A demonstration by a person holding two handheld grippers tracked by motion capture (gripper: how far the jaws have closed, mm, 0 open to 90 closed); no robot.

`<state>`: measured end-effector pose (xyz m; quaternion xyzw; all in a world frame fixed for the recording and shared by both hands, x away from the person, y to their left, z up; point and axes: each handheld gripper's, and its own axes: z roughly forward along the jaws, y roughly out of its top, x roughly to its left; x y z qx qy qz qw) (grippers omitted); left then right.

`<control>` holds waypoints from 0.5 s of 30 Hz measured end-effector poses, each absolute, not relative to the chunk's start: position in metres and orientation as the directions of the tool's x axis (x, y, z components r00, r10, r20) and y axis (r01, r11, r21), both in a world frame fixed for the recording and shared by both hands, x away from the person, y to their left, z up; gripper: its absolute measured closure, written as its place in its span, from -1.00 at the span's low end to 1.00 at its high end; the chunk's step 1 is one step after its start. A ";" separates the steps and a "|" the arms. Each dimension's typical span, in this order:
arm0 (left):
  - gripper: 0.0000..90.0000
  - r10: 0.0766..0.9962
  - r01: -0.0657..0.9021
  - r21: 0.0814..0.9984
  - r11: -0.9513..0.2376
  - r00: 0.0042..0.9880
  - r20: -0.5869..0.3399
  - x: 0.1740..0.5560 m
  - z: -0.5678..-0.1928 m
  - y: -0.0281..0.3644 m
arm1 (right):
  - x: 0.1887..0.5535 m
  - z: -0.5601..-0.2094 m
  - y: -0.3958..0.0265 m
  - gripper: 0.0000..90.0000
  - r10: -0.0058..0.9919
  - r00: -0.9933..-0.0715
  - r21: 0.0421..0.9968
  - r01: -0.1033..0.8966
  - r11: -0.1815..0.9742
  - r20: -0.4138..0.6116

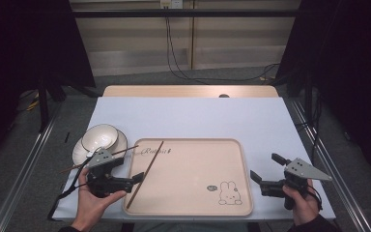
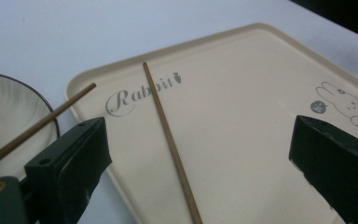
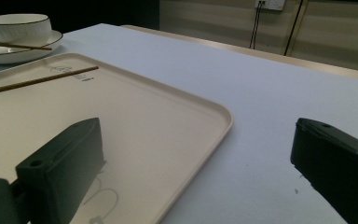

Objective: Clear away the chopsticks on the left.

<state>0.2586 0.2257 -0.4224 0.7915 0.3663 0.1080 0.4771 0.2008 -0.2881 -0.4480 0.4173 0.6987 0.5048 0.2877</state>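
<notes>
Left gripper [image 1: 137,178], jaws wide apart and gripping nothing, above a chopstick [image 1: 146,173] lying diagonally on the beige tray [image 1: 244,169]; second chopstick [image 1: 121,152] across the plate [image 1: 77,153]; right gripper [image 1: 263,169] open, empty, beside the tray.

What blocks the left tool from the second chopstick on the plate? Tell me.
Nothing visible. The open left tool sits by the beige rectangular tray; the thin brown wooden chopstick rests across the white round plate, uncovered, beside the white bowl.

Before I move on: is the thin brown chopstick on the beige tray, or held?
On the tray: thin brown chopstick lies flat on the beige tray, between the left gripper's open jaws, untouched.
</notes>
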 end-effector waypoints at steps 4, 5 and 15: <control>-0.96 0.635 0.454 0.843 -0.289 0.750 -0.186 0.255 -0.423 0.243 | 0.201 -0.448 -0.288 -0.95 0.874 -0.486 0.945 0.294 0.143 0.019; -0.95 0.634 0.461 0.839 -0.291 0.749 -0.192 0.255 -0.423 0.247 | 0.201 -0.448 -0.288 -0.95 0.874 -0.486 0.945 0.293 0.143 0.019; -0.93 0.638 0.398 0.878 -0.265 0.756 -0.150 0.249 -0.423 0.286 | 0.201 -0.448 -0.288 -0.95 0.872 -0.489 0.946 0.291 0.143 0.018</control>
